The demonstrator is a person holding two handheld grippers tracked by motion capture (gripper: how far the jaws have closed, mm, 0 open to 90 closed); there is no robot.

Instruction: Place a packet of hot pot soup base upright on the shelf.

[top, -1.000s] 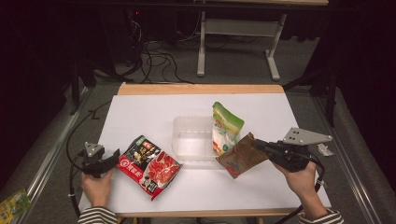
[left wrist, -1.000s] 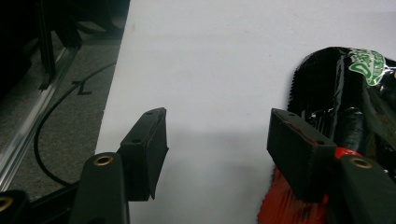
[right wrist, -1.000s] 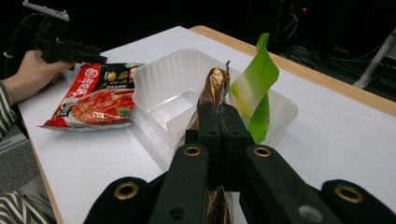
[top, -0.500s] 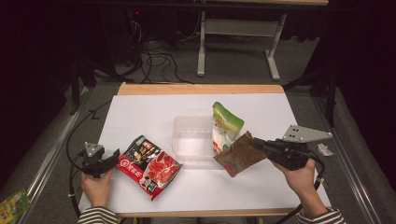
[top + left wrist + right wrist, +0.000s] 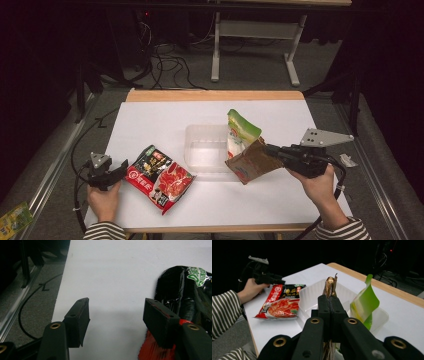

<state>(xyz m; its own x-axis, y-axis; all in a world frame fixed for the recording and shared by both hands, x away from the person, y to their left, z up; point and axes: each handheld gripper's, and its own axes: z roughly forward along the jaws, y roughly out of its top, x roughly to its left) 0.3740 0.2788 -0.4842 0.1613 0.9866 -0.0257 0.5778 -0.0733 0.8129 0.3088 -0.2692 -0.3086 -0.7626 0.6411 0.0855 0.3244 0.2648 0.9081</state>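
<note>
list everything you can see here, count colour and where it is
brown packet: 1, brown and gold, held in the air at the near right edge of the container
green packet: 1, green and white, standing in the container's right end
red packet: 1, red and black, flat on the table left of the container
container: 1, clear plastic, middle of the table
table: 1, white top with a wooden far edge
small packet: 1, yellow-green, on the floor at bottom left
cables: several, black, on the floor beyond the table
left gripper: 1, black, jaws open, beside the red packet's left end
right gripper: 1, black, shut on the brown packet
hands: 2, striped sleeves, near edge
</note>
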